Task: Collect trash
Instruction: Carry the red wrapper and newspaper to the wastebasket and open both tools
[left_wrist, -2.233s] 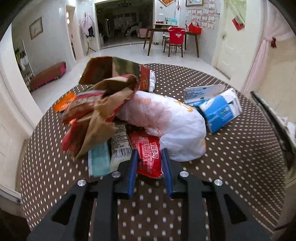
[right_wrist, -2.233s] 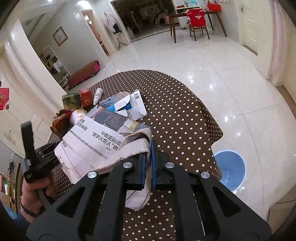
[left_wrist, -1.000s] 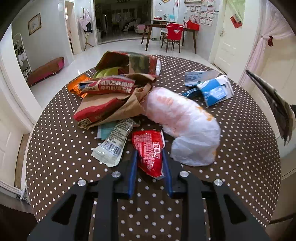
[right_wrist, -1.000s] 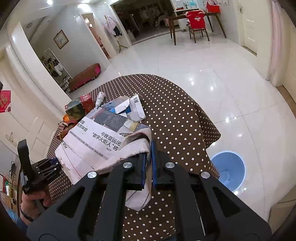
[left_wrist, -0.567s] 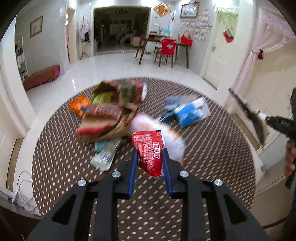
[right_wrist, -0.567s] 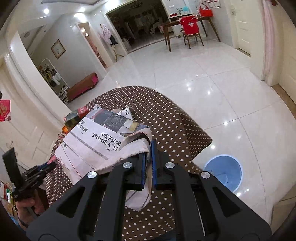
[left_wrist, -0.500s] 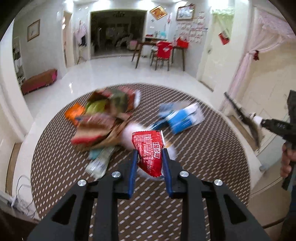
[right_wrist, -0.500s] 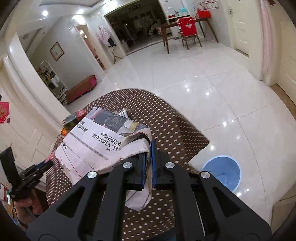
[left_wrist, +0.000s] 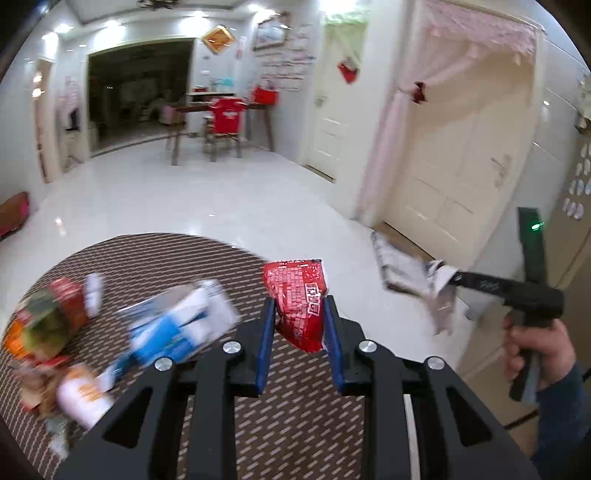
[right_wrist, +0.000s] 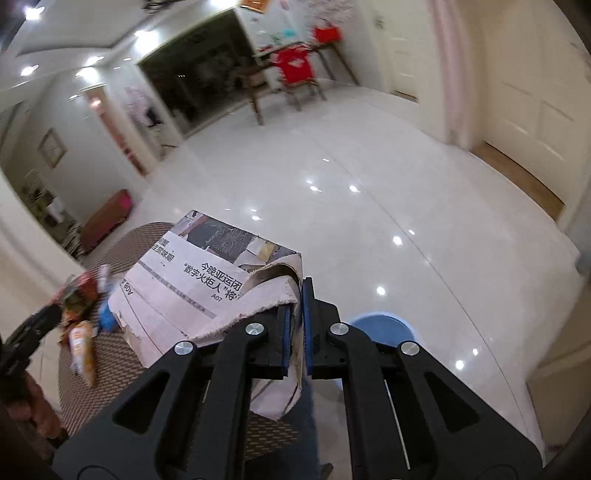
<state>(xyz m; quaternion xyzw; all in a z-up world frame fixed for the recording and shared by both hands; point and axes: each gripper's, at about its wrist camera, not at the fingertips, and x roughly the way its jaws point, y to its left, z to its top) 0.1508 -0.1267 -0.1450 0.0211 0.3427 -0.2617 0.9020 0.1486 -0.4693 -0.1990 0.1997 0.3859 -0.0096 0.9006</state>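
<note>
My left gripper (left_wrist: 298, 314) is shut on a red snack wrapper (left_wrist: 298, 301), held in the air above the near edge of the dotted brown tablecloth (left_wrist: 303, 402). My right gripper (right_wrist: 293, 295) is shut on a folded newspaper (right_wrist: 192, 280), carried past the table's edge over the white floor. The right gripper (left_wrist: 452, 278) also shows in the left wrist view at the far right, in a person's hand (left_wrist: 535, 343), with the newspaper (left_wrist: 402, 267) hanging from it. A blue bin (right_wrist: 380, 326) stands on the floor just beyond the right gripper's fingers, partly hidden by them.
Several pieces of trash lie on the table: a blue and white carton (left_wrist: 177, 325), a red and green box (left_wrist: 55, 310), an orange and white bag (left_wrist: 83, 391). A wooden table with a red chair (left_wrist: 225, 122) stands far back. Cream doors (left_wrist: 454, 162) are at the right.
Both grippers swung to the right, away from the trash pile, and the left one rose with the red wrapper lifted off the cloth. The bin drew closer under the right gripper.
</note>
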